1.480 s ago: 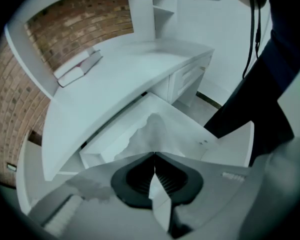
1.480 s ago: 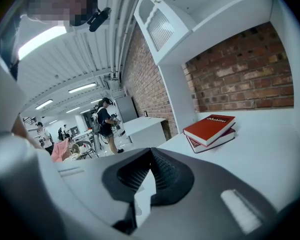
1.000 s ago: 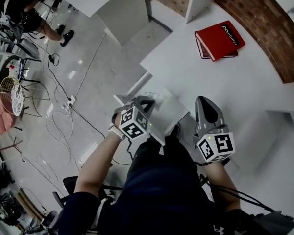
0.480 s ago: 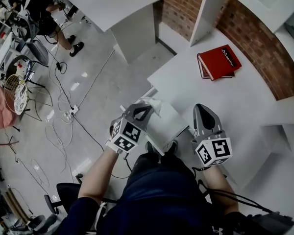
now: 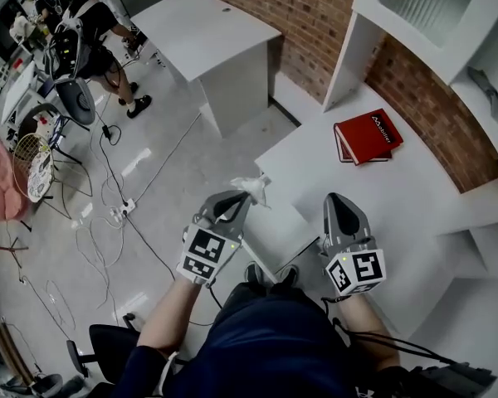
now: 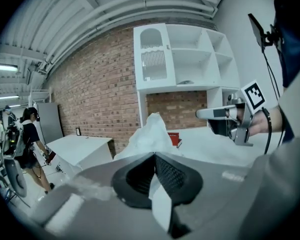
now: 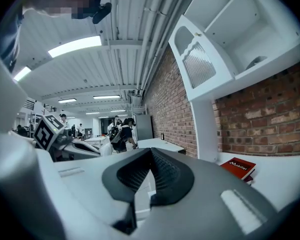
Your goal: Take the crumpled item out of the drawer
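Left gripper view shows the left gripper (image 6: 154, 156) clamped on a thin fold of the tissue (image 6: 151, 134), most of it sticking out past the tips, so a jerk might shake it loose; the right gripper (image 7: 150, 151) is closed, empty

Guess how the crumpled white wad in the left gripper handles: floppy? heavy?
Probably light: the crumpled white wad sticks up from the shut left gripper, pinched only at its lower part. Likely thin yet shape-holding: its creased peak stands instead of drooping. Slipping seems unlikely; a strip runs between the ribbed pads.
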`<state>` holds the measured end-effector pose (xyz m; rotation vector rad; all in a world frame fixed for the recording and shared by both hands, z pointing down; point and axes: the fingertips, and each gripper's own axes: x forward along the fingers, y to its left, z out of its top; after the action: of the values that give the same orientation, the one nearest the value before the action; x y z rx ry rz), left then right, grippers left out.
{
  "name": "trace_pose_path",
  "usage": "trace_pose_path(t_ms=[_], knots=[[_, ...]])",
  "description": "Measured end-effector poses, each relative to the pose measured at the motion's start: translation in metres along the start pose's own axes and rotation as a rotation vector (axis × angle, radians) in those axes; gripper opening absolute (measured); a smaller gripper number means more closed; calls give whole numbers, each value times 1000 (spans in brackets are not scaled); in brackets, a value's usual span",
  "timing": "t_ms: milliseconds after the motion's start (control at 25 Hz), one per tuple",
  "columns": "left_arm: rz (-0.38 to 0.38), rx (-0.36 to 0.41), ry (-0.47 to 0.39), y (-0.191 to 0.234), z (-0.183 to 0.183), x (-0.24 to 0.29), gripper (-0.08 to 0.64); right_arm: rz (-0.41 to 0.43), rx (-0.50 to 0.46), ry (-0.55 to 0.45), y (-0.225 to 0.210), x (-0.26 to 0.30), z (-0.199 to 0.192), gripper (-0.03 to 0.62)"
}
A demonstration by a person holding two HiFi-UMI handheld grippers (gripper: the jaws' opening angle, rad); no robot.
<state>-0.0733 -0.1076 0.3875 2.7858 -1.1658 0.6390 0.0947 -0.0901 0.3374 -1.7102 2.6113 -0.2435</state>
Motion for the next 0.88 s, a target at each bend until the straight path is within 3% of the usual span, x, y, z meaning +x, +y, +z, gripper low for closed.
trace_pose_path(t_ms=[560, 880], knots=[[110, -67, -201, 29, 66, -31, 5, -5, -77, -135, 4, -1, 63, 2], [120, -71, -263, 33, 85, -38, 5, -18, -128, -171, 5, -3, 82, 2]])
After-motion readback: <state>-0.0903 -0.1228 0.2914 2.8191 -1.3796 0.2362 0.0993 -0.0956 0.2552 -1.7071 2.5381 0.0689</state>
